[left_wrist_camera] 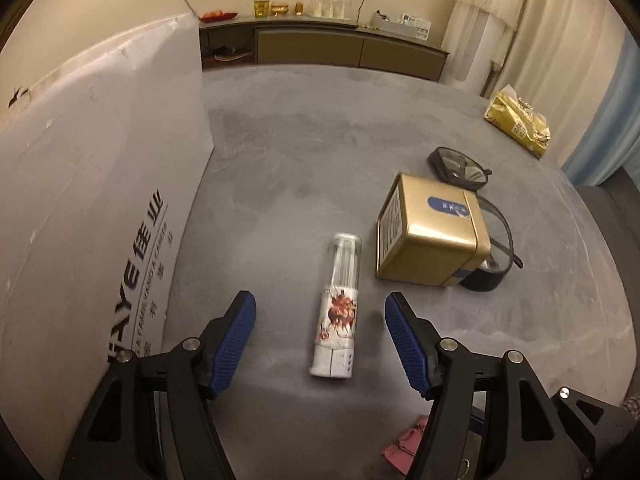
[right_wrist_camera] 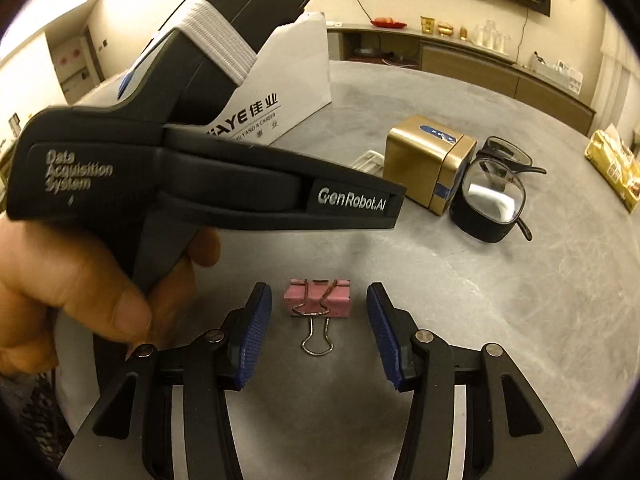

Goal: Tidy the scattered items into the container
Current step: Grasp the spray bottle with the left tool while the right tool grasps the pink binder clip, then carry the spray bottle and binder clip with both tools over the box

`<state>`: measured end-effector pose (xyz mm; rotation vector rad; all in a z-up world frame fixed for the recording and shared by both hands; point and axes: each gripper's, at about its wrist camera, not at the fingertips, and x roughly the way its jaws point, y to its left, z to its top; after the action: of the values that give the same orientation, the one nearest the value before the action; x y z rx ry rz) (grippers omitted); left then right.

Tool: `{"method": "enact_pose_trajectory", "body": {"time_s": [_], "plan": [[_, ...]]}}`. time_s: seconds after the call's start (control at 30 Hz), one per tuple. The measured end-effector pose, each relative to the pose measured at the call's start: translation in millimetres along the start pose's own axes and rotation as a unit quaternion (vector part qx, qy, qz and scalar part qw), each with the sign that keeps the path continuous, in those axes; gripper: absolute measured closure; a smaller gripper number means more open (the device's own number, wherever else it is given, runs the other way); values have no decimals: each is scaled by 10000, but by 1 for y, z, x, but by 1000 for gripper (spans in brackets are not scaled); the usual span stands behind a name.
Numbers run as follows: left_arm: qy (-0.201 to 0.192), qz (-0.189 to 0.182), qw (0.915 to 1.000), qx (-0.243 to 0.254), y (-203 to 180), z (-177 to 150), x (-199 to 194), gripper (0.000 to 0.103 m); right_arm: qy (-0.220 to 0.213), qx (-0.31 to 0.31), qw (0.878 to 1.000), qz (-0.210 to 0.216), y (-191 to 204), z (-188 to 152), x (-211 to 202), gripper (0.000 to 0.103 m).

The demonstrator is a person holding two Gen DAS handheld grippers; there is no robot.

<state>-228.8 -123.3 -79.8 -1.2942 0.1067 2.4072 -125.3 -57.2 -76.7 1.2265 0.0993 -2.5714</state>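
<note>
The gold tin (left_wrist_camera: 430, 232) lies on its side near the middle of the grey counter (left_wrist_camera: 300, 152), and everything else is placed from it. Left of the tin, across a broad bare stretch of counter, stands the white cardboard box (left_wrist_camera: 92, 200), its tall printed wall closing off that whole side. Beyond the tin the counter runs clear to its curved far edge; to the far right of the tin, close to that edge, sits one gold foil packet (left_wrist_camera: 518, 122). One pair of black-framed glasses (left_wrist_camera: 460, 168) lies against the tin's right side, touching it or very nearly. Just left of the tin, apart from it, lies one white spray bottle (left_wrist_camera: 338, 308) with a clear cap, lengthwise between the blue pads of the left gripper (left_wrist_camera: 320, 312), which is spread wide and touches nothing. Nearer than the tin, one pink binder clip (right_wrist_camera: 318, 298) rests on open counter between the pads of the right gripper (right_wrist_camera: 320, 300), likewise spread wide and clear of it. A hand (right_wrist_camera: 80, 280) grips the left tool's handle.
</note>
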Motion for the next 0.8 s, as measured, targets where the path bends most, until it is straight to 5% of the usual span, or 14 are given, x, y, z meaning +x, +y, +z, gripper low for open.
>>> {"method": "enact_pose_trajectory", "body": {"time_s": [0.1,0.13,0.17,0.5,0.8], "plan": [[-19,255,9992,318,-7,-2,1,50,26,76,10000,-53,-5,-3,-3,70],[-72,290,9986,440,-10,-2,0,76,43,152,9999,-17,-8,-4,-5,70],[-44,202,9988,453,-12,-2,-1,83,61,220,9997,16,-10,-4,-6,70],[-204,112,9992,326,-12,-2,-20,83,-29,1190,9920,431,-51,-7,-31,70],[-538,42,9976,442,-20,-2,-54,83,-196,1158,9922,410,-47,-3,-47,70]]}}
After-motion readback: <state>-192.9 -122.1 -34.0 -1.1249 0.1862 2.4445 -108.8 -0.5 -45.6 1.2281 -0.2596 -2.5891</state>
